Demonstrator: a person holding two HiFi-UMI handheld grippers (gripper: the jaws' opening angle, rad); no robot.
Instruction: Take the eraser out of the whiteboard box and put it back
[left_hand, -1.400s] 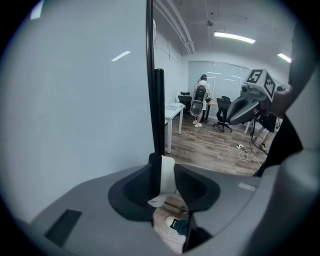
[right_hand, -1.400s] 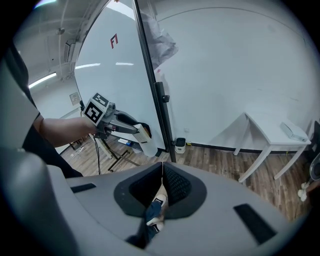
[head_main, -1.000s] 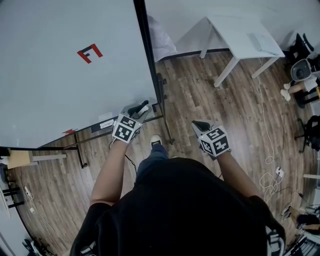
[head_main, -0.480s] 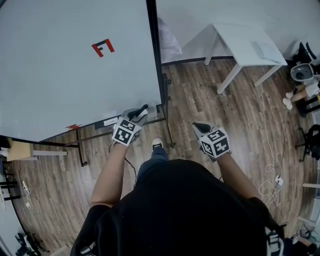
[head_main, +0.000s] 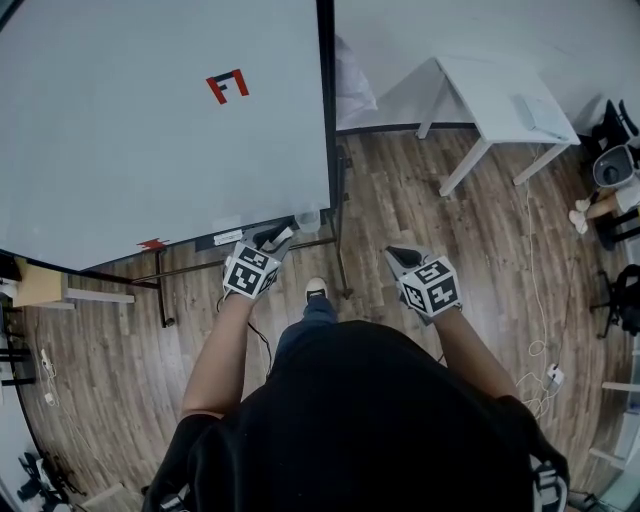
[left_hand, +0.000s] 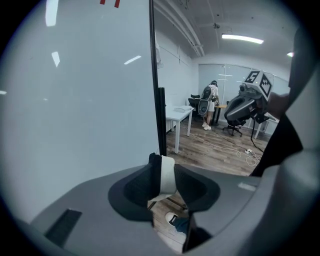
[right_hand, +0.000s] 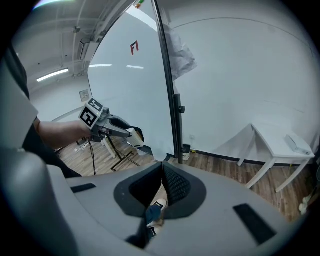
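My left gripper (head_main: 280, 240) is shut on the eraser (head_main: 286, 236), a white block with a dark felt side. In the left gripper view the eraser (left_hand: 168, 176) stands upright, pinched between the two pads. It hangs just below and left of the small translucent box (head_main: 308, 219) at the whiteboard's (head_main: 150, 130) lower right corner, apart from it. The right gripper view shows the left gripper (right_hand: 131, 133) with the eraser (right_hand: 135, 133) at its tip. My right gripper (head_main: 393, 251) hovers over the floor to the right, shut and with nothing in it (right_hand: 162, 172).
The whiteboard stands on a black frame (head_main: 325, 120) with floor legs (head_main: 160, 290). A white table (head_main: 500, 95) is at the back right, with cables (head_main: 540, 340) on the wood floor and chairs (head_main: 615, 160) at the far right. A person (left_hand: 212, 97) stands far off.
The left gripper with the eraser has drawn a little back and left from the board's lower corner. The right gripper has stayed where it was.
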